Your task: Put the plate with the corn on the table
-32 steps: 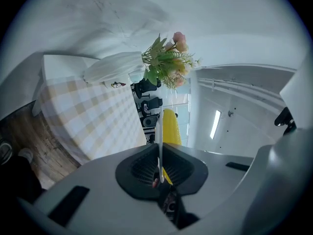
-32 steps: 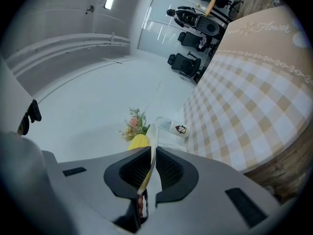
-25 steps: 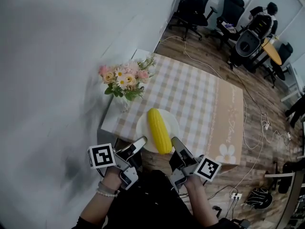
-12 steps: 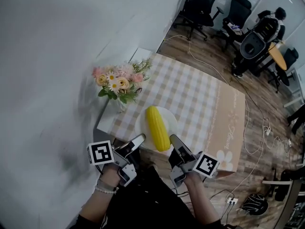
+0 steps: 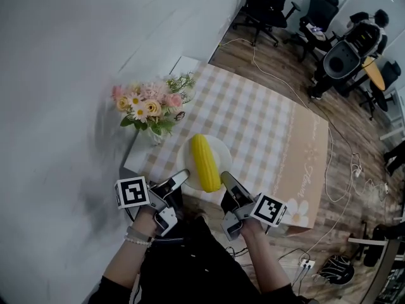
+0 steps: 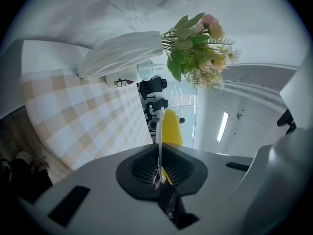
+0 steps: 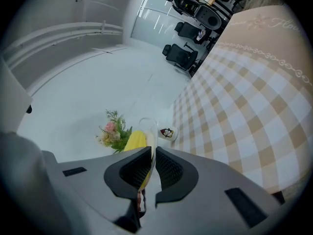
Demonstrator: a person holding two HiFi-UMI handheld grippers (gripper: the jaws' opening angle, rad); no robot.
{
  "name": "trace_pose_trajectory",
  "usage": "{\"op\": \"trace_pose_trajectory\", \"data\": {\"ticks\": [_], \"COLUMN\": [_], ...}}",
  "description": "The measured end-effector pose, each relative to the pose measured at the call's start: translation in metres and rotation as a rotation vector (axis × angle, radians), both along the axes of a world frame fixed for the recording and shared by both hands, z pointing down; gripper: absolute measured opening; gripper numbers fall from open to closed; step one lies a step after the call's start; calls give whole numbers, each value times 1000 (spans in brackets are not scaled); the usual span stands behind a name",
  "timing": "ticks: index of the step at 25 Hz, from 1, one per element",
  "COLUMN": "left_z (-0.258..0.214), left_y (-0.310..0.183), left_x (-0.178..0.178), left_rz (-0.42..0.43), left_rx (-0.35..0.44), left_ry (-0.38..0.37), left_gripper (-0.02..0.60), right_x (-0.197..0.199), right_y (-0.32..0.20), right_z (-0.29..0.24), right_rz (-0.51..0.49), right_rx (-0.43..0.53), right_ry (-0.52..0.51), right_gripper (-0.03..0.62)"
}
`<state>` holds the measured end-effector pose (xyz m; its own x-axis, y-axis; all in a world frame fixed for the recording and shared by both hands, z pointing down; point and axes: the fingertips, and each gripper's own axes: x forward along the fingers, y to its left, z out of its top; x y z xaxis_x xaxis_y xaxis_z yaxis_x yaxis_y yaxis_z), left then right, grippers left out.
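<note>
A white plate [image 5: 225, 156] with a yellow corn cob [image 5: 204, 162] on it is over the near edge of the checked tablecloth [image 5: 266, 128]. I cannot tell whether it rests on the cloth. My left gripper [image 5: 180, 178] is shut on the plate's near left rim and my right gripper [image 5: 225, 180] on its near right rim. In the left gripper view the rim [image 6: 159, 129] runs edge-on between the pads, with the corn [image 6: 172, 127] behind it. The right gripper view shows the same thin rim [image 7: 152, 143] pinched, with the corn [image 7: 136, 141] to its left.
A vase of pink and yellow flowers [image 5: 147, 106] stands at the table's left edge, close to the plate, with a small white cup [image 7: 167, 132] beside it. A white wall runs along the left. Office chairs [image 5: 269, 5], floor cables and a seated person [image 5: 361, 33] lie beyond the table.
The head view has swung a little, so the flowers sit farther left. Both grippers keep their hold, and the plate with the corn has edged slightly farther over the cloth.
</note>
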<state>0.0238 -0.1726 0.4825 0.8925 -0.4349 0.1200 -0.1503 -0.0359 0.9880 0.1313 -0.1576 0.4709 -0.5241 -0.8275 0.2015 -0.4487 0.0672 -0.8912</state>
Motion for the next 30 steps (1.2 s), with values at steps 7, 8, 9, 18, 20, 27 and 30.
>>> {"op": "trace_pose_trajectory", "data": {"ticks": [7,8,9,18,20,27,30], "left_z": [22,27,32,70,78,107,117], "left_y": [-18,-21,-24,-41,-44,-53,-54], "left_x": [6,7,7,11,13,11,11], "left_rz": [18,18,20,10,7,-9,-16], "left_rx": [-1,-5,-2,-29,-37,-70,-88], "left_ry": [-21,-29,-40,-76,-75,-102,-114], "left_gripper": [23,23,21,18,18,18,18], "right_x": [8,9,10,15,17,17,16], "right_y": [-11,-12,-13,-31,-34,-44,-47], "right_z": [28,34,39,75,82,112,122], "right_rz": [27,35,39,39,42,33,19], "right_rx": [-80,-103,-117,-172,-178,-221,-244], "right_ry": [-5,-4,-1,32,47,101,122], "right_gripper": [58,58,58,57,57,60,63]}}
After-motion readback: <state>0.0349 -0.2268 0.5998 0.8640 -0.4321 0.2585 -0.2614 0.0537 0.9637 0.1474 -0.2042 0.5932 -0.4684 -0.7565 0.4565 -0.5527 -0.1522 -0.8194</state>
